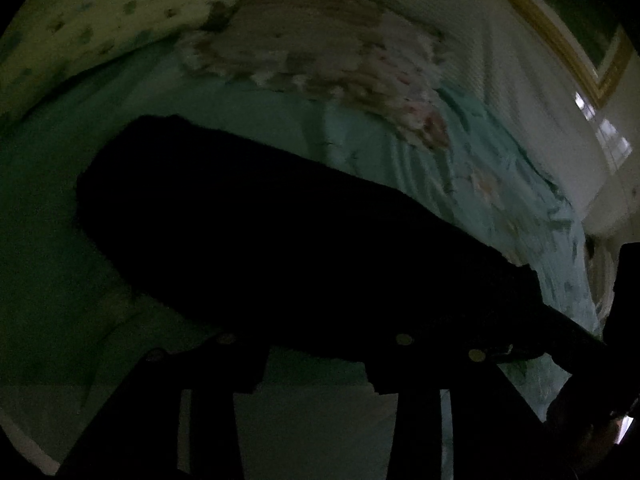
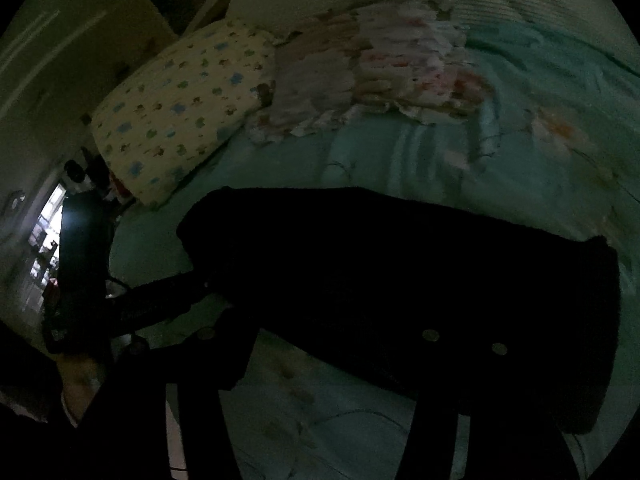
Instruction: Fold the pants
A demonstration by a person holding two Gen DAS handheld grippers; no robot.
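The black pants point(image 1: 280, 232) point(image 2: 400, 272) lie as a long folded band across the teal bed sheet point(image 1: 40, 260) point(image 2: 520, 160). In the left wrist view my left gripper point(image 1: 316, 356) stands open at the band's near edge, with bare sheet between its fingers. In the right wrist view my right gripper point(image 2: 336, 344) is open too; its right finger overlaps the dark cloth and sheet shows between the fingers lower down. From the right wrist view the left gripper point(image 2: 160, 300) reaches in to the band's left end. The scene is very dark, so folds in the pants are hidden.
A yellow patterned pillow point(image 2: 180, 108) point(image 1: 100, 20) and a pale flowered folded cloth point(image 2: 380, 64) point(image 1: 340, 52) lie at the far side of the bed. A bright window point(image 2: 48, 232) point(image 1: 608, 136) and a dark chair-like shape point(image 2: 80, 248) stand beside the bed.
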